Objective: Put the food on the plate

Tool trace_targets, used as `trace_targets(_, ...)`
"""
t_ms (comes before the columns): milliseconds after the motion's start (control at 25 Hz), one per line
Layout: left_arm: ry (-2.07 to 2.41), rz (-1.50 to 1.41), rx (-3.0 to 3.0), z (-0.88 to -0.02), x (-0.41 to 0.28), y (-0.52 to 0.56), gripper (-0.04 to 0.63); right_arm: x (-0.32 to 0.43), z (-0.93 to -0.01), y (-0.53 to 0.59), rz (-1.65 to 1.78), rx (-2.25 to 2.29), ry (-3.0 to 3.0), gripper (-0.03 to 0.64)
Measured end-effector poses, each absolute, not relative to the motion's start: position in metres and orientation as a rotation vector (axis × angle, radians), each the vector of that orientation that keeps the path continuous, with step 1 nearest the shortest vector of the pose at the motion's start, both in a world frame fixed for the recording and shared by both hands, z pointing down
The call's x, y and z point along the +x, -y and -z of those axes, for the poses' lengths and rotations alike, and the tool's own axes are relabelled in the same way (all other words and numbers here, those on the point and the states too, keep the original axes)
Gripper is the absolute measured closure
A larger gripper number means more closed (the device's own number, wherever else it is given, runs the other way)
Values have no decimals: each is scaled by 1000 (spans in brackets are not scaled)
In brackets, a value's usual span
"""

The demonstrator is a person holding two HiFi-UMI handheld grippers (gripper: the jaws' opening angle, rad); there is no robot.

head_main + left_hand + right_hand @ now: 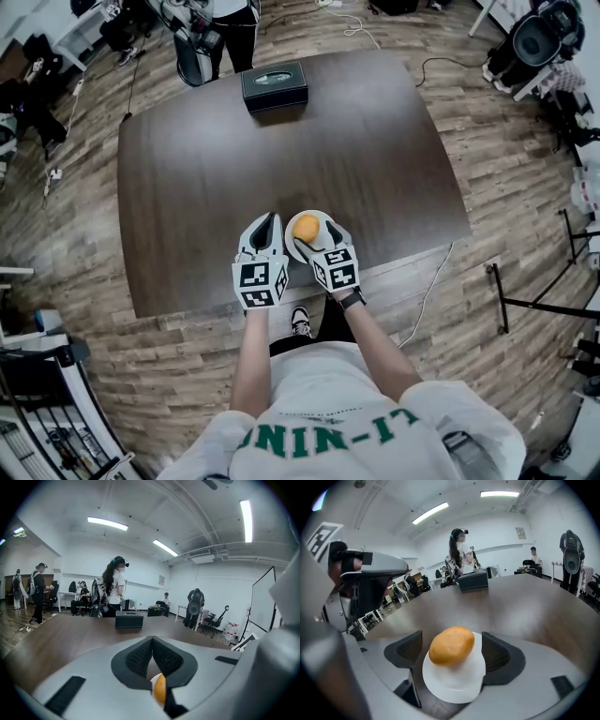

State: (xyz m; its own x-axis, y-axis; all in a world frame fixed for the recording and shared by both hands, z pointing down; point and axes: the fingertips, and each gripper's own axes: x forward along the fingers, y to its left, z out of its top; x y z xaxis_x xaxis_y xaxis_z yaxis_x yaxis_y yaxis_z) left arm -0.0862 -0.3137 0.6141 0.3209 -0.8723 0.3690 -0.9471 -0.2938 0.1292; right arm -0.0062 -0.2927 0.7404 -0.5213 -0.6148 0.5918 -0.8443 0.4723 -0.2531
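Note:
An orange bread-like roll [306, 228] [451, 645] rests on a small white plate [292, 249] [452, 684] near the front edge of the dark wooden table [281, 159]. My right gripper [315, 236] [453, 649] is open, one jaw on each side of the roll, and the pads stand clear of it. My left gripper [265, 218] [152, 643] lies just left of the plate, shut with nothing in it. Below its closed jaws, the left gripper view shows a sliver of the roll [160, 688].
A black tissue box [274, 85] [129, 619] [473, 581] sits at the table's far edge. People stand and sit beyond the table among chairs and equipment. The table's front edge runs just below both grippers.

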Motion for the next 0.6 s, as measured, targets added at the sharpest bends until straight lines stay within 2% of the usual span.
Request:
trace_targets(160,1635,-326,2269,-614,-88,311,581,1,-727,288,-730,1233,2303,218)
trace_targets(400,1659,-333,2259,-613,-90,296,581,21,-697,283,-689,1287,2328,279)
trace_targets(600,1687,-304,2293,-589,-98,293,581,25,-662,288,-640,1357,2371,284)
